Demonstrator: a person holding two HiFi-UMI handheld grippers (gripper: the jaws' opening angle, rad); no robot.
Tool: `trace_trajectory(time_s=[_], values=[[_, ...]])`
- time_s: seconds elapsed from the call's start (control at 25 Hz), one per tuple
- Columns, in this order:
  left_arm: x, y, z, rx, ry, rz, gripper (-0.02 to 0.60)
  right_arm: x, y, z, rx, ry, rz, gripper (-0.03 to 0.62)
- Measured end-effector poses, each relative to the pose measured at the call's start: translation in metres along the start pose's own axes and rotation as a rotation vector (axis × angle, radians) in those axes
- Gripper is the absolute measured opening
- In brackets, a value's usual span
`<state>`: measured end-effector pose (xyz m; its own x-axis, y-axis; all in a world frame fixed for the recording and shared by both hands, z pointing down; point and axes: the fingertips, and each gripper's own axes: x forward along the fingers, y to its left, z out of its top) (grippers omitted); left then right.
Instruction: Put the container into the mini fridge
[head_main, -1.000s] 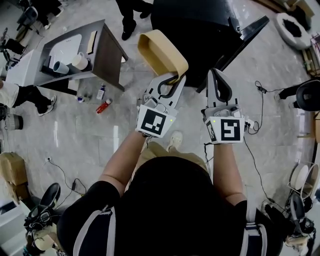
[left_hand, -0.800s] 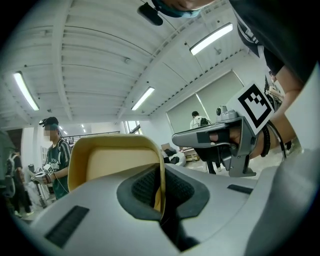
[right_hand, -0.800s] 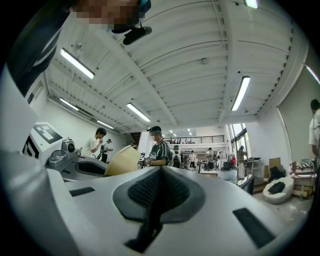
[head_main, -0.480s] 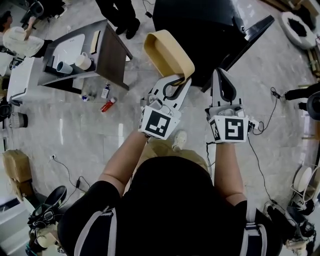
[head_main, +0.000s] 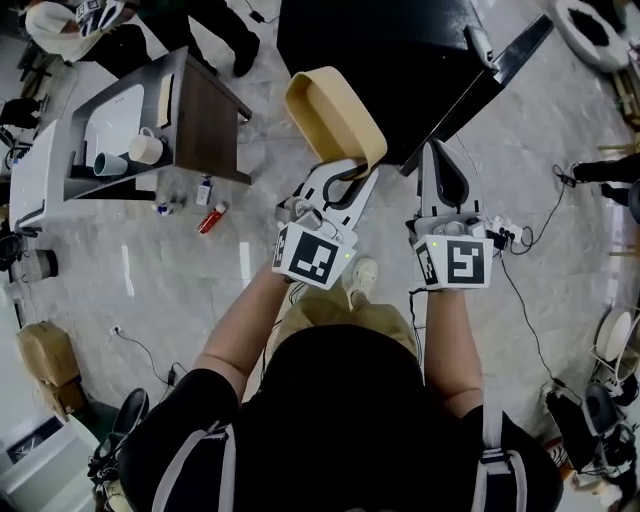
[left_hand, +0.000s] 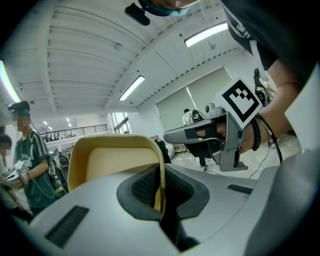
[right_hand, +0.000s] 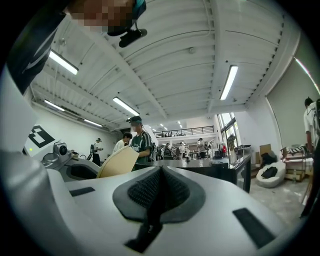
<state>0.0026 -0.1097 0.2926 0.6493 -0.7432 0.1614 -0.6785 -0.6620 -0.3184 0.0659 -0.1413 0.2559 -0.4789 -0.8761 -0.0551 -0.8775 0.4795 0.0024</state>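
A tan oblong container (head_main: 335, 112) hangs in the air by its rim, and my left gripper (head_main: 350, 172) is shut on that rim. In the left gripper view the container's wall (left_hand: 114, 159) stands pinched between the dark pads. The black mini fridge (head_main: 385, 55) lies just beyond it, its door (head_main: 488, 72) swung open to the right. My right gripper (head_main: 438, 152) is beside the left one, shut, with nothing in it. In the right gripper view the container (right_hand: 118, 162) shows at the left and the jaws are pressed together.
A dark side table (head_main: 190, 115) at the upper left carries a white tray and two cups (head_main: 145, 148). Small bottles (head_main: 211, 217) lie on the floor below it. Cables (head_main: 528, 300) run across the floor on the right. People stand near the table.
Both grippers keep their hold and spacing. The view has shifted: the fridge and table sit higher and farther left, and the container has edged toward the fridge's front.
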Motion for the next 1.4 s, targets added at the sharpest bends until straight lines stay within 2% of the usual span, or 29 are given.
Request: trace_trajectory(time_s=[0.2,0.52,0.84,1.04,1.4], values=[[0.040,0.012,-0.037,0.090,0.064,-0.070,0.025,0.038,-0.019,-0.031,0.034,0.039,-0.027,0.037],[0.085,0.024,-0.082,0.108,0.127,-0.177,0.025,0.083,-0.052,-0.053,0.069,0.061,-0.084,0.037],[0.118,0.014,-0.133,0.188,0.242,-0.307,0.025,0.111,-0.078,-0.091,0.085,0.113,-0.129,0.037],[0.129,0.017,-0.162,0.185,0.295,-0.400,0.025,0.127,-0.078,-0.113,0.046,0.150,-0.152,0.037],[0.159,0.019,-0.205,0.204,0.342,-0.470,0.025,0.134,-0.096,-0.153,0.057,0.213,-0.199,0.037]])
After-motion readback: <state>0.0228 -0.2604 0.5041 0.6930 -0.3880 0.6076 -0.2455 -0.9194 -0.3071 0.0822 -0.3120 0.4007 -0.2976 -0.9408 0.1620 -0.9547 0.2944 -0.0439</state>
